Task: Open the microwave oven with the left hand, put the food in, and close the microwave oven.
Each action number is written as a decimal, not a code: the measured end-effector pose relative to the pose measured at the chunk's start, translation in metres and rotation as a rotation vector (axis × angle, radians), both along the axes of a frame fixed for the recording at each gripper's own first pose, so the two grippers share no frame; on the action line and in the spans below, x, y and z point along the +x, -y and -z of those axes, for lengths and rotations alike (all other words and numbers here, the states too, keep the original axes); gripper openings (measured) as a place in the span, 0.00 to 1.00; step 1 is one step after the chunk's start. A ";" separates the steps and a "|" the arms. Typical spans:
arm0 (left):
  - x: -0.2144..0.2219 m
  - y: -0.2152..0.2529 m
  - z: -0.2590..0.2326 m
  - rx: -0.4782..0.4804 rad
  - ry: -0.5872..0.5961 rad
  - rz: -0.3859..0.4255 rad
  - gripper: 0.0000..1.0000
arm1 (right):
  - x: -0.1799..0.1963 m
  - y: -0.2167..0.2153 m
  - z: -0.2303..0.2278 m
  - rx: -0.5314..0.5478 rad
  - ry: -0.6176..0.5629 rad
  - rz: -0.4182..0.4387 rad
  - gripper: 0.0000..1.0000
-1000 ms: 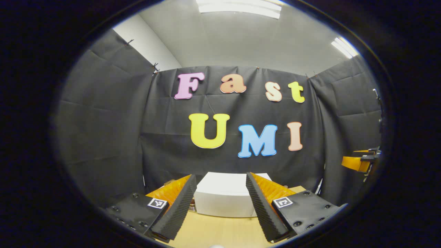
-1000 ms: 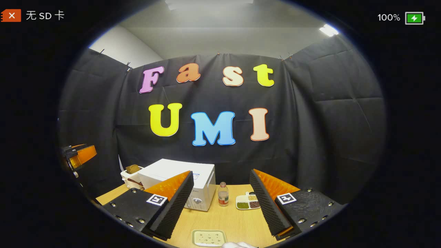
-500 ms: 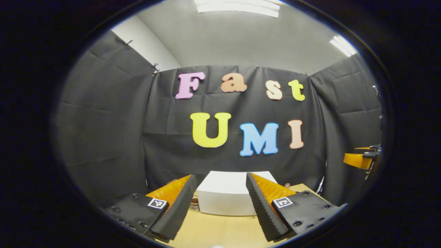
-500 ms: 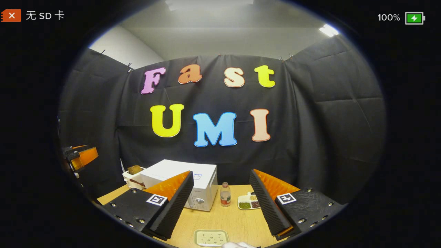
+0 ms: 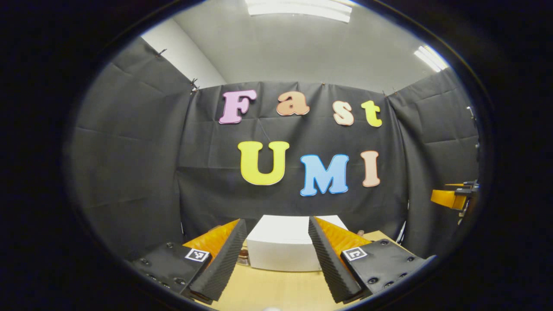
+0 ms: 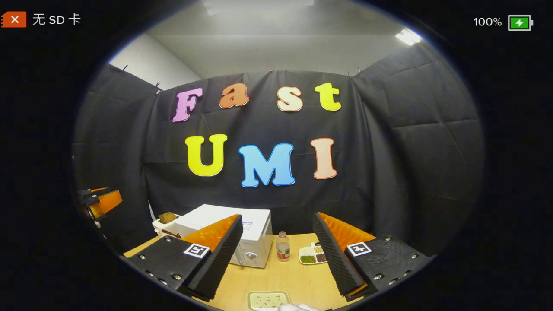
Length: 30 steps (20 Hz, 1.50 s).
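Opening step, not yet begun. Our left claw (image 5: 276, 259) hangs wide and empty, aimed at the microwave (image 5: 283, 246), well short of it. Microwave sits toward the table's (image 6: 298, 276) far edge, door shut. Right claw (image 6: 276, 255) also wide, empty. Food tray (image 6: 268, 299) lies at the near edge. Next, we judge: bring left claw to the door's edge, then pull.

My right hand-held gripper (image 6: 276, 255) hangs wide open above the counter (image 6: 298, 278). Ahead sit the microwave (image 6: 255, 235) — door shut — a bottle (image 6: 283, 252) beside it, then a sectioned dish (image 6: 313, 255). A speckled tray (image 6: 268, 299) lies nearest me.
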State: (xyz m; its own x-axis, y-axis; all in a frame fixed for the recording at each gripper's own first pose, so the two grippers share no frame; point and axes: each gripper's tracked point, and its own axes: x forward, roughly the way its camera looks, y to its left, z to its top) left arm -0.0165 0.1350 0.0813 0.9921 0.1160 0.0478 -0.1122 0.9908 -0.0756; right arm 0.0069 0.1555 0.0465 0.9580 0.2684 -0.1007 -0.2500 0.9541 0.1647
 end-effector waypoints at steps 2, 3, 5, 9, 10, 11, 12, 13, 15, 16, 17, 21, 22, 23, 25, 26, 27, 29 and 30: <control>0.002 -0.001 0.000 -0.001 0.001 0.007 0.95 | 0.001 0.001 0.000 -0.009 0.001 0.008 0.99; 0.003 -0.001 0.000 -0.001 0.004 0.011 0.94 | 0.002 -0.001 0.000 -0.016 0.001 0.008 0.99; 0.003 0.000 -0.002 0.000 0.009 0.021 0.95 | 0.003 -0.005 0.001 -0.017 -0.003 0.009 0.99; 0.006 -0.003 -0.001 0.004 0.013 0.031 0.94 | 0.002 -0.008 0.001 -0.022 -0.002 0.015 0.99; 0.007 -0.003 0.000 0.004 0.012 0.034 0.94 | 0.002 -0.010 0.002 -0.022 -0.001 0.015 0.99; 0.007 -0.004 0.002 0.003 0.010 0.035 0.94 | 0.002 -0.013 0.001 -0.020 -0.001 0.016 0.99; 0.008 -0.005 0.002 0.002 0.008 0.038 0.94 | 0.002 -0.014 0.002 -0.021 -0.001 0.017 0.99; 0.009 -0.006 0.004 0.000 0.005 0.041 0.94 | 0.002 -0.014 0.002 -0.018 -0.003 0.018 0.99; 0.012 -0.008 0.005 0.002 0.002 0.044 0.94 | 0.001 -0.017 0.002 -0.005 -0.006 0.017 0.99; 0.014 -0.010 0.005 0.005 0.002 0.045 0.94 | 0.001 -0.018 0.002 -0.006 -0.006 0.020 0.99; 0.014 -0.011 0.004 0.006 0.003 0.044 0.94 | 0.002 -0.017 0.003 -0.013 -0.008 0.023 0.99; 0.016 -0.014 0.002 0.001 0.007 0.050 0.95 | 0.001 -0.019 0.002 -0.019 -0.009 0.028 0.99; 0.017 -0.014 0.003 0.001 0.008 0.052 0.94 | -0.001 -0.019 0.002 -0.024 -0.006 0.028 0.99; 0.018 -0.014 0.003 0.001 0.007 0.050 0.94 | -0.001 -0.020 0.000 -0.025 -0.003 0.028 0.99; 0.019 -0.012 0.003 0.001 0.010 0.058 0.94 | 0.000 -0.021 0.000 -0.022 -0.006 0.028 0.99; 0.020 -0.012 0.003 0.000 0.012 0.061 0.94 | 0.000 -0.020 0.000 -0.022 -0.007 0.030 0.99; 0.022 -0.013 0.004 0.002 0.009 0.063 0.94 | 0.001 -0.020 0.000 -0.021 -0.008 0.032 0.99; 0.023 -0.012 0.003 0.007 0.011 0.064 0.95 | 0.001 -0.022 0.001 -0.018 -0.012 0.029 0.99; 0.024 -0.013 0.003 0.006 0.010 0.064 0.94 | 0.002 -0.020 0.002 -0.027 -0.011 0.032 0.99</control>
